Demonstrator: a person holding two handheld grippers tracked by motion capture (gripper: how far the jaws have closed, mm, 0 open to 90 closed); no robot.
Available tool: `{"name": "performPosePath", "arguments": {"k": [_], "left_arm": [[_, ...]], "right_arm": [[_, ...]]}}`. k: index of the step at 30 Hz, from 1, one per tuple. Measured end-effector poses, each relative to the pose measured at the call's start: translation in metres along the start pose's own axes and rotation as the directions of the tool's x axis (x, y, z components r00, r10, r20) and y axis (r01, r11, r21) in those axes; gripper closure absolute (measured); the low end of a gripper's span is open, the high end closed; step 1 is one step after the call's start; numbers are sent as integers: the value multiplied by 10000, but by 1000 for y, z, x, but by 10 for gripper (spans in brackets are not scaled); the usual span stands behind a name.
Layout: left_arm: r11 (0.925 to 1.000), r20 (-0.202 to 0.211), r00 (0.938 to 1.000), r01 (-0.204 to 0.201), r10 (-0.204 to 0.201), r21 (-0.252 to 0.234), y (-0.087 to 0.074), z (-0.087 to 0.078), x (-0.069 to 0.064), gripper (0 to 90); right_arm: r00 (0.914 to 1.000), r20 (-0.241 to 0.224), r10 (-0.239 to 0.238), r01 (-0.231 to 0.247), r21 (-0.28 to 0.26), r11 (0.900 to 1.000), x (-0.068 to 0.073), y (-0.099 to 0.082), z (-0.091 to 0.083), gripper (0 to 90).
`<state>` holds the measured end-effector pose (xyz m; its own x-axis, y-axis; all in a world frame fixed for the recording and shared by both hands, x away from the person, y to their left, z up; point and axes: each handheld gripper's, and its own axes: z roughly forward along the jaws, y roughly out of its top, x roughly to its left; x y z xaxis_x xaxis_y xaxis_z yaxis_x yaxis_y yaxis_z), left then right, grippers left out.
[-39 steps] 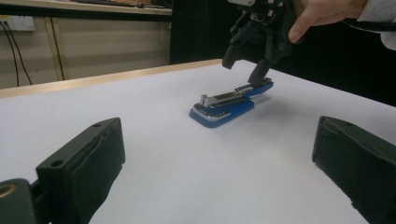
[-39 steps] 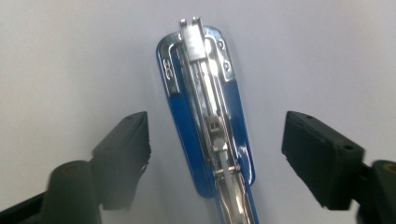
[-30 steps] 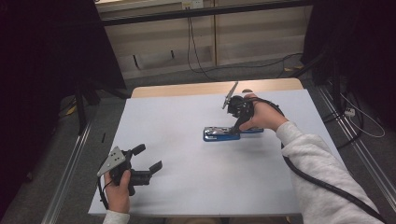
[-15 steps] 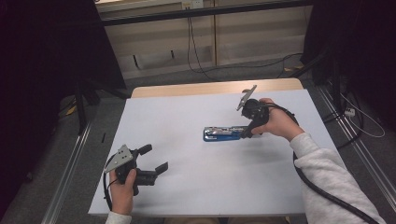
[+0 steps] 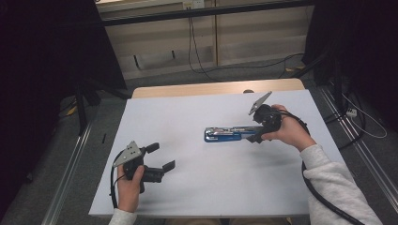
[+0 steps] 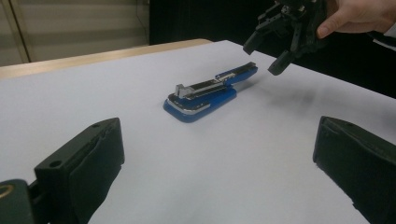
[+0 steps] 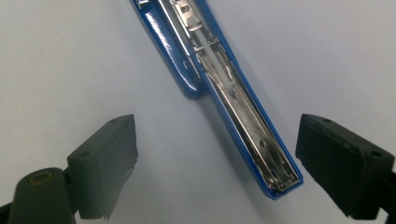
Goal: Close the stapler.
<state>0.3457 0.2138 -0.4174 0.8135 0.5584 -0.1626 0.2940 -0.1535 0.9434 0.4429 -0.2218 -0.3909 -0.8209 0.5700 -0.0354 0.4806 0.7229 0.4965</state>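
Blue stapler point(image 5: 228, 134) lies opened flat mid-desk point(image 5: 187, 117): rigid, glossy, likely slippery. Right tongs point(image 5: 256, 136) wide over its right end; left tongs point(image 5: 162, 157) wide, empty.

Blue stapler point(image 5: 225, 134) with silver metal channel lies on white table point(image 5: 197, 187); black fingers point(image 7: 105, 163).

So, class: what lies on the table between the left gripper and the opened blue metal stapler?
Nothing: the left gripper view shows bare white tabletop from the left gripper to the blue metal stapler.
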Motion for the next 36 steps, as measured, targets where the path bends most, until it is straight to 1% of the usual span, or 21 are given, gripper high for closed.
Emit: {"name": "performPosePath", "arguments": {"k": [1,3,5,7,9,10,11,13,14,16,18,20,23,25,26,27,28,32,34,35,36], "left_arm": [[10000,-19,10000,51,-51,-19,0,2,0,19],[9999,27,9999,103,-103,108,1,6,0,19],[9998,-14,10000,94,-94,162,3,10,1,19],[9996,26,9998,206,-206,209,4,14,2,19],[9996,-68,9997,248,-247,141,6,18,3,19],[9995,-23,9996,282,-282,132,6,20,4,19],[9989,26,9992,407,-408,232,7,22,5,19],[9985,-187,9992,368,-361,405,8,28,6,19],[9981,-201,9991,384,-375,477,9,30,7,19],[9982,-301,9990,347,-333,488,10,35,7,19],[9976,-265,9991,352,-337,599,10,39,7,19],[9971,-380,9988,341,-316,674,10,44,8,19],[9945,-528,9981,377,-326,979,11,52,8,32],[9943,-448,9983,410,-368,983,12,58,8,32],[9941,-540,9980,374,-320,1023,13,61,7,33],[9941,-500,9984,306,-256,1037,14,64,7,33],[9939,-477,9984,345,-296,1045,14,67,7,34],[9895,-722,9959,634,-543,1301,14,78,11,45],[9893,-778,9947,760,-666,1242,15,83,11,56],[9890,-812,9949,699,-596,1301,16,85,12,69],[9888,-856,9940,781,-675,1272,16,88,12,76]], "right_arm": [[10000,-2,72,-72,-34,10000,-1,-1,-1,122],[9998,10,188,-187,-241,9995,-2,-5,-2,122],[9995,72,309,-307,-267,9992,-3,-9,-3,122],[9992,164,376,-371,-294,9989,-4,-11,-4,123],[9989,171,430,-423,-369,9984,-4,-14,-5,122],[9988,169,459,-452,-427,9981,-5,-15,-5,122],[9983,158,558,-550,-452,9975,-5,-17,-6,122],[9970,195,747,-734,-590,9956,-7,-21,-9,123],[9955,297,897,-875,-670,9939,-8,-24,-10,125],[9948,330,960,-931,-790,9925,-10,-27,-13,126],[9926,357,1161,-1128,-852,9900,-11,-31,-15,134],[9904,420,1317,-1270,-996,9869,-13,-35,-16,138],[9897,414,1372,-1328,-958,9865,-15,-39,-16,138],[9886,472,1427,-1376,-984,9856,-15,-40,-16,138],[9879,431,1492,-1445,-975,9847,-15,-41,-17,138],[9883,417,1469,-1421,-1005,9847,-16,-42,-17,138],[9879,450,1482,-1432,-996,9847,-16,-43,-17,138],[9860,441,1607,-1555,-1031,9825,-17,-47,-18,138],[9851,456,1657,-1601,-1076,9812,-18,-49,-19,138],[9850,487,1656,-1598,-1059,9815,-18,-50,-19,140],[9854,520,1619,-1558,-1056,9821,-18,-51,-19,141]]}}
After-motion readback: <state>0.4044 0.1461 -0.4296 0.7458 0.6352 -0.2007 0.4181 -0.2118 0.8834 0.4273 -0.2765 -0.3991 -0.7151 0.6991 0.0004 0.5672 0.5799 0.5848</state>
